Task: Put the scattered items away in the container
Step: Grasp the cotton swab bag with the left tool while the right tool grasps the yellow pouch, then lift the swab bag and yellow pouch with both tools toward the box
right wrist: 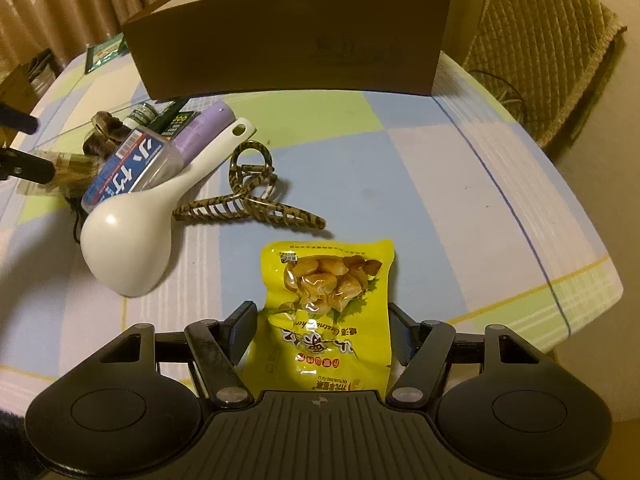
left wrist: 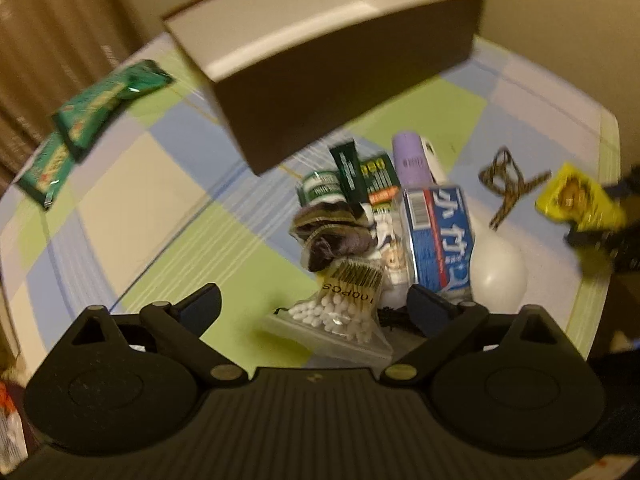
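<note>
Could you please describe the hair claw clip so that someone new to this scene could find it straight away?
Start at the big brown box at the back of the checked tablecloth. In front of it, to the left, lies a pile of small items beside a white rice paddle. The hair claw clip lies just right of that paddle: the only leopard-patterned, toothed, open-framed thing there.

A clear bag of cotton swabs (left wrist: 336, 312), at lower centre of the left wrist view, bore "100PCS" upside down on its gold label. The blue-labelled bottle (right wrist: 128, 168), at left of the right wrist view, carried large white characters and a barcode. The yellow snack pouch (right wrist: 324, 312), at lower centre there, showed printed characters too small to read.
</note>
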The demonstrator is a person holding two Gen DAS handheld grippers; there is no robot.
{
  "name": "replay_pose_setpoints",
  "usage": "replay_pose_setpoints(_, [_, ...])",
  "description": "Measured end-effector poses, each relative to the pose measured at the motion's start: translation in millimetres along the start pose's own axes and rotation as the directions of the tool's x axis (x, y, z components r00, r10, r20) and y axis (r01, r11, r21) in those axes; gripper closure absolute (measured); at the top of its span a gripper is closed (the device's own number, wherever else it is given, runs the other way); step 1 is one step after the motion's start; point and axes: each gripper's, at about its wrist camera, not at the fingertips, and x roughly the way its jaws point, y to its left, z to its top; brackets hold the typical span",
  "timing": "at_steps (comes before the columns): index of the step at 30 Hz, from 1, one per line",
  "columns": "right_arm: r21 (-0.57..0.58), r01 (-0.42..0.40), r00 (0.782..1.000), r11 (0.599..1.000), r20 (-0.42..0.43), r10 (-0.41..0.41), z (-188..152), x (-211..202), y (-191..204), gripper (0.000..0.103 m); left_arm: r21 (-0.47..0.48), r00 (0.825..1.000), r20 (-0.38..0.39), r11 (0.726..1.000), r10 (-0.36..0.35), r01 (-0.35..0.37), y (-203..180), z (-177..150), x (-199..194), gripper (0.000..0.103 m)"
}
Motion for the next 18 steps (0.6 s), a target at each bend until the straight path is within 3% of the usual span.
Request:
replay_pose_setpoints(4, [-0.008,-0.006,1.000,1.000,0.013,0.006,-1.2,0.0,-5.7,0.038,0.055,0.998,-0.045,0.997,-0.051,0.053,2.7,0.6,20.5,0.018])
replay_pose_setpoints(9, [-0.035,0.006,1.000,0.999,0.020,-0.005,-0.9,2.7,-5.2,0.036,0.011,0.994,-0.069,0.996,-0.084,0.085,5.4,2.7,35.2,0.040])
replay_pose_setpoints(12, [-0.047,0.019,1.000,0.999,0.019,-0.018,0.5,4.4,-2.9,0.036,-0.015,0.989,-0.088,0.993,-0.115,0.114,4.8,1.1,43.0,0.071])
replay_pose_setpoints(13, [-0.049,0.022,1.000,0.999,0.017,-0.021,0.8,4.5,-2.8,0.037,-0.023,0.989,-0.089,0.992,-0.122,0.120,4.9,0.4,44.1,0.077])
replay_pose_setpoints(18, [-0.056,0.020,1.000,0.998,0.019,-0.019,5.5,0.4,-4.6,0.042,-0.070,0.992,-0.066,0.992,-0.107,0.103,8.3,0.2,37.1,0.080])
